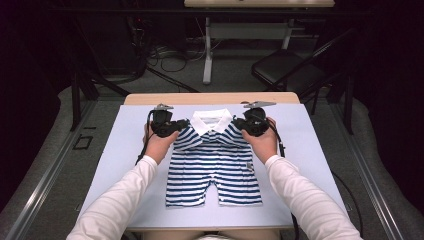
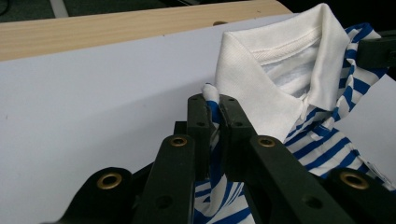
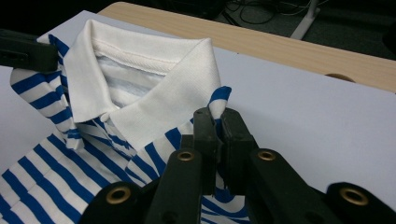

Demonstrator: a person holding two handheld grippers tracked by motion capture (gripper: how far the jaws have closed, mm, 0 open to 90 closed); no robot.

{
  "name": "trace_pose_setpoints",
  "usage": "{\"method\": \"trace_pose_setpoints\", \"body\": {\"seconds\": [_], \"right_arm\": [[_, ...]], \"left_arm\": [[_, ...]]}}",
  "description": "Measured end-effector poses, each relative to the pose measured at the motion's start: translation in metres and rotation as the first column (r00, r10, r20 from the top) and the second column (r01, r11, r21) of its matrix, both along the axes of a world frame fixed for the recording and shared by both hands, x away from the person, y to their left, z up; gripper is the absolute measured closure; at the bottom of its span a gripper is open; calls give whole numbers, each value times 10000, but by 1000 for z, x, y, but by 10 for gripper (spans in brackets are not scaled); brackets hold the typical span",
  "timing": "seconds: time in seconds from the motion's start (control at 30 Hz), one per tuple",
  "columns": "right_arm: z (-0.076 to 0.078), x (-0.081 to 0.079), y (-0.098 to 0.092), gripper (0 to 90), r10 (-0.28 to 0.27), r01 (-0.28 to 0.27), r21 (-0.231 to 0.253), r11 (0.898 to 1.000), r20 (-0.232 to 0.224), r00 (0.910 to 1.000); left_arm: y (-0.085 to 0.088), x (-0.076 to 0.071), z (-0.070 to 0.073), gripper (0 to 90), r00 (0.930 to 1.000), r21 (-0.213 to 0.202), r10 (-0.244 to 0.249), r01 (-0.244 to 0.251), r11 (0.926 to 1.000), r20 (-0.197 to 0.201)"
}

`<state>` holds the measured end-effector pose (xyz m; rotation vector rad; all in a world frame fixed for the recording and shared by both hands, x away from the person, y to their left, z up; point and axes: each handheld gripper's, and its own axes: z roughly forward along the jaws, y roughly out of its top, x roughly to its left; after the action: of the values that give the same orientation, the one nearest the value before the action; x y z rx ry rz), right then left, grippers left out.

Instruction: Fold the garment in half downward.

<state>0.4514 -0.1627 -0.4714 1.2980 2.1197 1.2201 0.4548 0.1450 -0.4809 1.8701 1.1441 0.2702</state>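
Left gripper [image 2: 213,109] and right gripper [image 3: 217,123] pinch romper [image 1: 214,162] shoulders, 10 and 2 o'clock of collar [image 1: 212,121]; lift evenly, keep cloth taut.

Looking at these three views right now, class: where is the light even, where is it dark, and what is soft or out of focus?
High view: the white mat is evenly lit, the room beyond nearly black. Left gripper view: the collar is sharp, the nearest jaw parts soft. Right gripper view: the striped romper is crisp, the wooden table edge slightly soft.
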Motion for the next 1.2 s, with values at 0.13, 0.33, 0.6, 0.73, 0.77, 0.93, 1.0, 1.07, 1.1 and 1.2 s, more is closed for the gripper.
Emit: {"method": "trace_pose_setpoints", "body": {"seconds": [0.13,0.33,0.6,0.73,0.77,0.93,1.0,1.07,1.1,1.2], "right_arm": [[-1,-10,2,865,108,-108,13,9999,51,9999],[-3,-23,1,864,191,-192,61,9998,84,9998],[-11,-42,-2,865,448,-449,67,9990,86,9990],[-17,-52,-3,864,583,-584,161,9982,55,9983],[-17,-54,-3,865,613,-614,153,9980,63,9981],[-23,-65,-3,865,791,-792,123,9968,85,9968],[-25,-69,-3,865,870,-871,107,9961,80,9962],[-27,-72,-3,865,878,-879,110,9961,109,9961],[-29,-74,-4,865,904,-906,111,9958,97,9959],[-32,-78,-4,865,938,-938,162,9955,32,9956]], "left_arm": [[-1,-8,0,846,9999,30,-114,114,9999,33],[-1,-19,-1,846,9998,-14,-189,189,9998,81],[3,-36,-10,846,9995,-308,-299,298,9991,-38],[5,-44,-14,846,9991,-363,-413,409,9985,-94],[6,-46,-15,846,9991,-385,-409,406,9984,-57],[7,-58,-21,846,9986,-364,-535,535,9979,14],[9,-62,-25,846,9984,-422,-564,562,9975,-16],[10,-65,-29,846,9983,-473,-583,579,9972,-67],[9,-66,-31,846,9984,-467,-560,555,9974,-94],[10,-71,-36,846,9984,-499,-543,536,9973,-125]]}}
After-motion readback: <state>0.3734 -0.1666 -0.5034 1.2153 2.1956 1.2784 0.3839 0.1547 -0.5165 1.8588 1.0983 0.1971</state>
